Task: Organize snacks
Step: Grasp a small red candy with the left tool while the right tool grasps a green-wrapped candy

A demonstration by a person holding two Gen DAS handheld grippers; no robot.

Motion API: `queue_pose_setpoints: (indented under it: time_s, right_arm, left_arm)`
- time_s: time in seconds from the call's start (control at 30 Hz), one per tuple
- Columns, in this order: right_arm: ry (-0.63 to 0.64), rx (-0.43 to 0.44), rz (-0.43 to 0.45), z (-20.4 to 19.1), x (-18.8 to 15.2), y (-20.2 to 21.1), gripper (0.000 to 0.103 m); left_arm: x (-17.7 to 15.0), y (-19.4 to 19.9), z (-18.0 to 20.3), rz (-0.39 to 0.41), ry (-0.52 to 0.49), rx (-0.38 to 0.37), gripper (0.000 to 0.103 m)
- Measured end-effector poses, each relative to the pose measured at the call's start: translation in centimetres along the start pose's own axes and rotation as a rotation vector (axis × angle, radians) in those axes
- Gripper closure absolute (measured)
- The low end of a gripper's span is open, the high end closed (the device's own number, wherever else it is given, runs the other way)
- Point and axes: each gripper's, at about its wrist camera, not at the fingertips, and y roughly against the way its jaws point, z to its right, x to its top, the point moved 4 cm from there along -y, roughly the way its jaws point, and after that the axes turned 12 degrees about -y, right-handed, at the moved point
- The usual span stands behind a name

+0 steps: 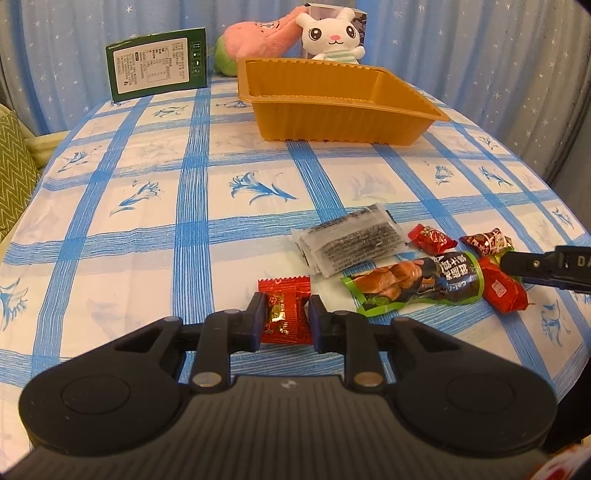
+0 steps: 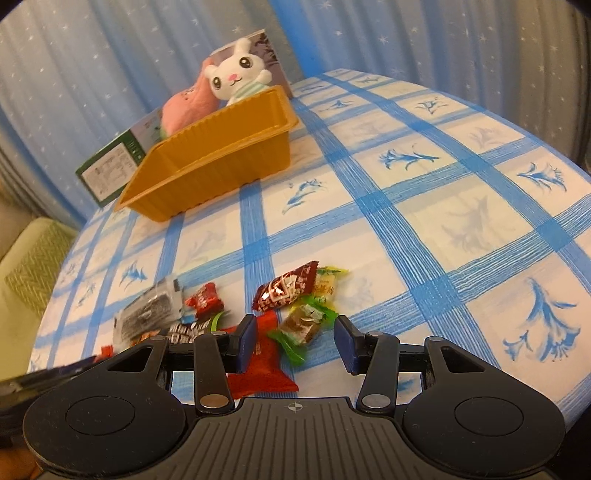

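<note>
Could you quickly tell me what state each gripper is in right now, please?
Left gripper: closed on a red candy.
Right gripper: open, holding nothing, over the loose candies.

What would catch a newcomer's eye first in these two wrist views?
Probably the left hand-held gripper, closed on a red candy near the table's front edge. Next, the heap of mixed snack wrappers to its right, where the right hand-held gripper stands open around a green-wrapped sweet. Behind, an empty orange tray waits before a white bunny plush.
</note>
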Motion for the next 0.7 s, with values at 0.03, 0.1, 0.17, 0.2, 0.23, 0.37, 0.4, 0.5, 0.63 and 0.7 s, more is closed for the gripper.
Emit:
queue_pose_setpoints:
  time_s: [0.03,0.1,0.17,0.2,0.23,0.37,0.4,0.5,0.63,0.7]
  right_arm:
    - [0.005,-0.005,0.003,-0.1,0.1,-0.2,0.056]
    - [0.045,-0.024,0.016,-0.5,0.0,-0.5,0.056]
    - [0.082,-0.036,0.025,-0.8,-0.2,-0.6,0.069]
    - [0.096,-0.043,0.028,-0.9,-0.2,-0.5,0.072]
    - [0.104,-0.051,0.028,-0.9,-0.3,-0.5,0.076]
    - [0.139,-0.084,0.016,-0.6,-0.5,-0.5,0.081]
    - [0.171,-0.098,0.014,-0.8,-0.7,-0.5,0.081]
    - [0.278,-0.126,0.021,-1.2,-1.5,-0.5,0.081]
    - [0.331,-0.142,0.028,-1.4,-1.9,-0.7,0.082]
    - [0.326,-0.136,0.044,-1.3,-1.8,-0.4,0.082]
  left_arm:
    - [0.0,0.0,0.0,0.001,-0.001,0.002,0.081]
    - [0.0,0.0,0.1,0.001,-0.004,0.005,0.081]
    - [0.0,0.0,0.1,0.001,0.0,0.004,0.081]
    - [0.0,0.0,0.1,0.002,0.003,0.003,0.081]
    - [0.0,0.0,0.1,0.002,0.005,0.002,0.081]
    - [0.0,0.0,0.1,0.002,0.005,0.002,0.081]
    - [0.0,0.0,0.0,0.002,0.005,0.003,0.081]
    - [0.0,0.0,0.1,0.001,-0.001,0.008,0.081]
    - [0.0,0.1,0.3,-0.003,-0.008,0.016,0.081]
    - [-0.1,0.2,0.4,-0.003,-0.005,0.022,0.082]
